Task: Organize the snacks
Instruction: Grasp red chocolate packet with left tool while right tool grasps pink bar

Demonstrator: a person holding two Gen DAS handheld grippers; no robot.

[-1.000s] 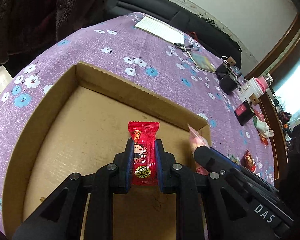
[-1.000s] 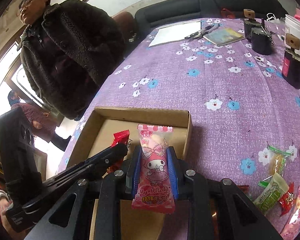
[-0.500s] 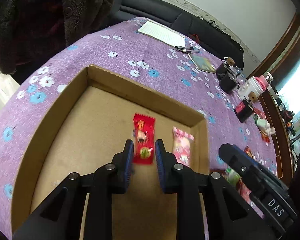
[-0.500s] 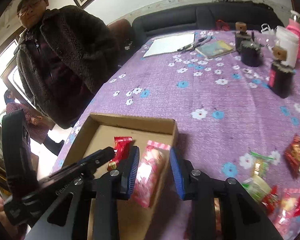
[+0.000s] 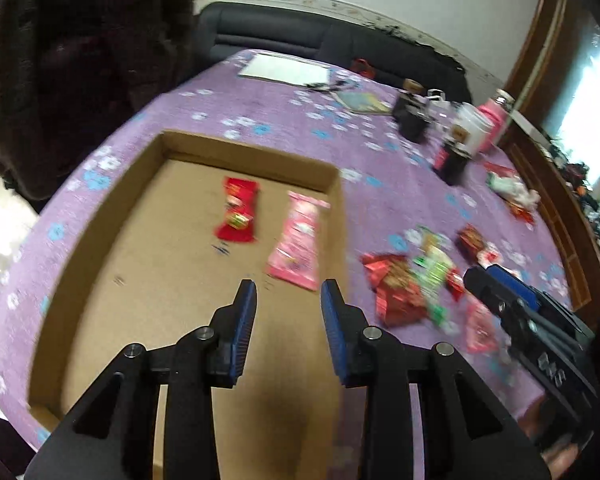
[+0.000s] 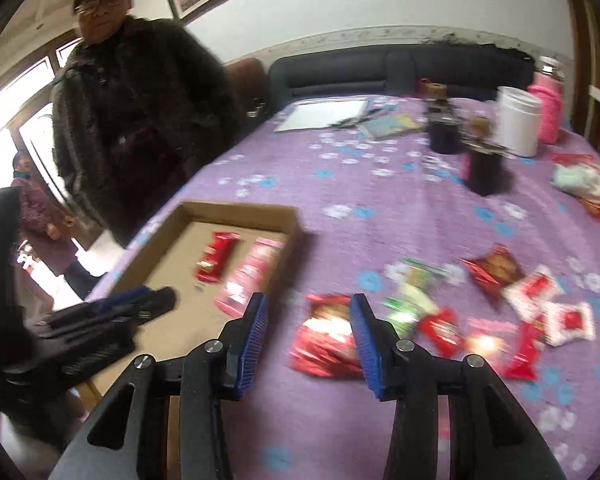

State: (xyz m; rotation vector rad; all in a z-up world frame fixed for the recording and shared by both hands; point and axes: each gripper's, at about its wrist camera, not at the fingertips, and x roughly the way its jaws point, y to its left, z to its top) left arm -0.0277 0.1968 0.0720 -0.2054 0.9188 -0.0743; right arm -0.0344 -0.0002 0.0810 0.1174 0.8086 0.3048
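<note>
Red packet (image 5: 238,216) and pink packet (image 5: 298,240) flat in cardboard box (image 5: 100,232), ahead of left tool (image 5: 288,296) and right tool (image 6: 308,312), both just opening, empty.

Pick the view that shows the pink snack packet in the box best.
Left wrist view: the pink snack packet lies whole and unobstructed inside the cardboard box, beside the red packet. In the right wrist view it is smaller, more blurred, and its near end sits behind a finger of the right gripper.

Left gripper (image 5: 288,286) and right gripper (image 6: 308,300) — jaws just opening, empty
</note>
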